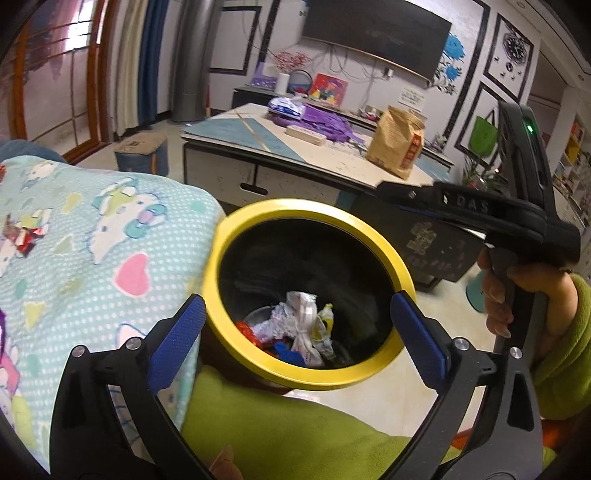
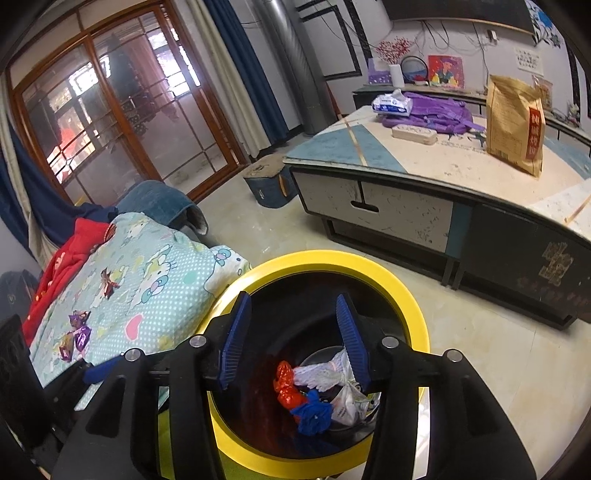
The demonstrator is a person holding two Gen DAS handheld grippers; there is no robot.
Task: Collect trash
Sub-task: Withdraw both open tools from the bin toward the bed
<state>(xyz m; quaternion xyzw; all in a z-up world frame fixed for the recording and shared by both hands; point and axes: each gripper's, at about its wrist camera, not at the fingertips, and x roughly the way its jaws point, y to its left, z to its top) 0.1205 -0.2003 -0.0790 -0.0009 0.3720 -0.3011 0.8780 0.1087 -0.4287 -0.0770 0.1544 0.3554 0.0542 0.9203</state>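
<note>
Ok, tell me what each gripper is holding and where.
Nothing: the left gripper and right gripper both hang open and empty over the yellow-rimmed bin.

Pale tiled floor [image 2: 480, 354] runs to a wood-framed glass door [image 2: 122, 122] with blue curtains [image 2: 255, 74]. A low desk [image 2: 406, 206] stands before a wall with a dark TV [image 1: 376, 33] and framed pictures [image 1: 511, 55].

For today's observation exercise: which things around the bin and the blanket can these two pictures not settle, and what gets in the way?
- Bin bottom: both views, dark, covered by wrappers.
- Purple wrappers on the blanket: right view, too small to identify.
- Bin's outer wall: left view, hidden by a green sleeve.
- Right gripper fingertips: left view, blurred.
</note>
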